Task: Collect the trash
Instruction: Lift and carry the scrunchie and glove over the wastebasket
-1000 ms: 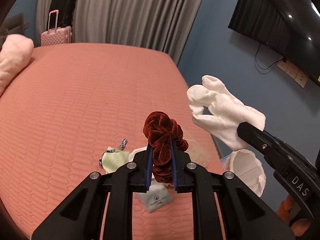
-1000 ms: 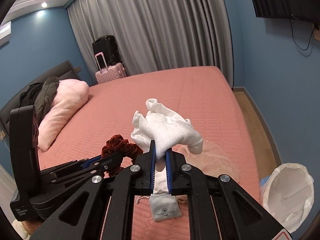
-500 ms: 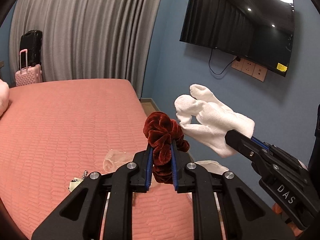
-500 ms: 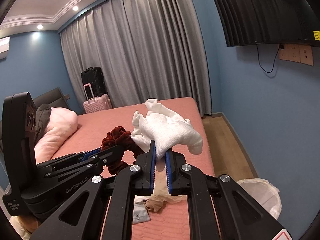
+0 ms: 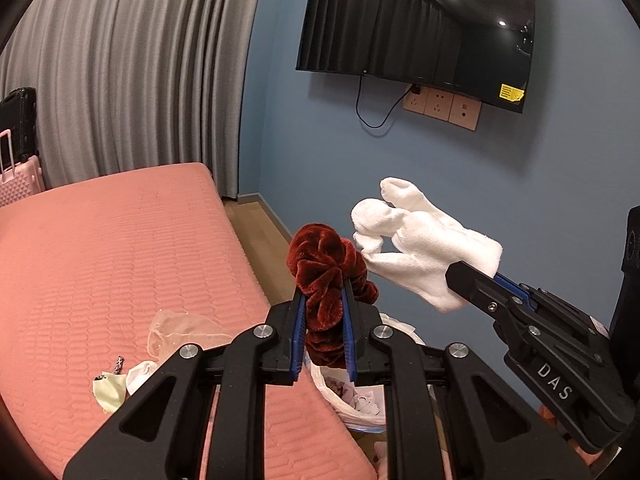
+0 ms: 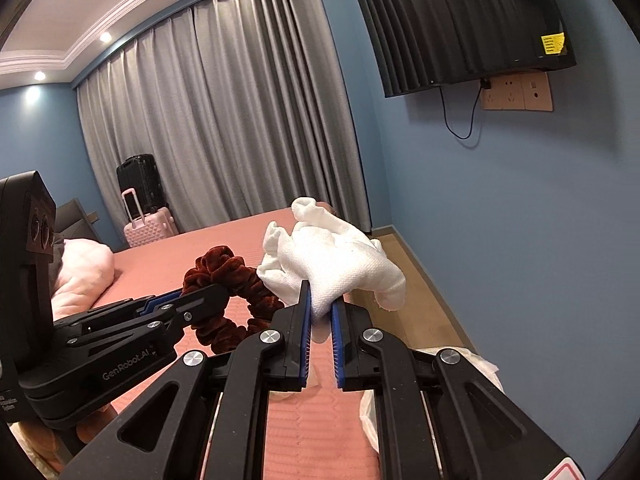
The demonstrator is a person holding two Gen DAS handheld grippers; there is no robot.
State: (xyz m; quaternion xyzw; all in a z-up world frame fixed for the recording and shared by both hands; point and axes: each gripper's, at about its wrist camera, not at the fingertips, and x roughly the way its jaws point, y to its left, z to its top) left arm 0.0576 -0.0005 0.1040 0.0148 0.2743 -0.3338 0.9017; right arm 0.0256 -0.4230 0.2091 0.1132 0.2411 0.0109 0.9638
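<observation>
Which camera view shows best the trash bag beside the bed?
The left wrist view. There the white trash bag stands open below the bed edge, with discarded items visible inside. The right wrist view shows only parts of its white rim, mostly hidden behind the right hand-held gripper.

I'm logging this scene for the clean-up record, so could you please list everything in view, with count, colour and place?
scrunchie: 1, dark red velvet, clamped in the left gripper
sock: 1, white, clamped in the right gripper
bed: 1, salmon-pink quilted cover, left and below
clear plastic wrapper: 1, transparent, on the bed near its edge
small scraps: a few, pale yellow and white, on the bed
trash bag: 1, white, on the floor beside the bed, holding litter
suitcases: 2, black and pink, by the curtain
curtain: grey, far wall
television: 1, black, on the blue wall
pillow: 1, pink, head of bed
left hand-held gripper: black, blue pads
right hand-held gripper: black, blue pads
</observation>
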